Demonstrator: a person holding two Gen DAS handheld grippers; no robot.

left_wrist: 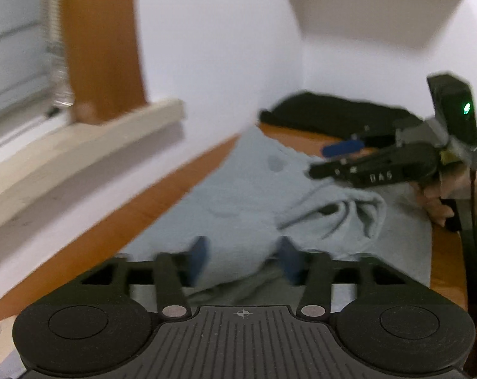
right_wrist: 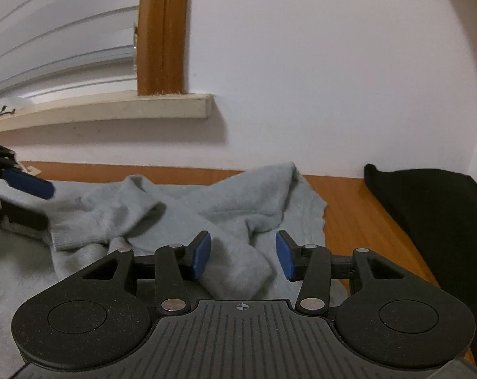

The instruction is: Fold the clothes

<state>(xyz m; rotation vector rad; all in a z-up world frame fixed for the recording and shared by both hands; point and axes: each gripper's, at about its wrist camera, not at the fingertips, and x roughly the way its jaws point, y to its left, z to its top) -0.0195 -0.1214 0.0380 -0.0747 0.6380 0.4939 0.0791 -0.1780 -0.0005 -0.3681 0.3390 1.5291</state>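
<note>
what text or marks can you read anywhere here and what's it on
"DAS", blurred and only roughly legible: side of the right gripper, seen from the left wrist view.
Crosshair mark, no letters: the body behind the left gripper and behind the right one.
Nothing readable on the sweater or black cloth.

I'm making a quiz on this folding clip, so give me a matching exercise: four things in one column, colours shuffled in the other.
Things:
1. sweater
2. table
3. far garment
4. tool pads

Colours:
A. black
B. blue
C. pale grey-blue
D. orange-brown wood

Pairs: 1-C, 2-D, 3-A, 4-B
</note>
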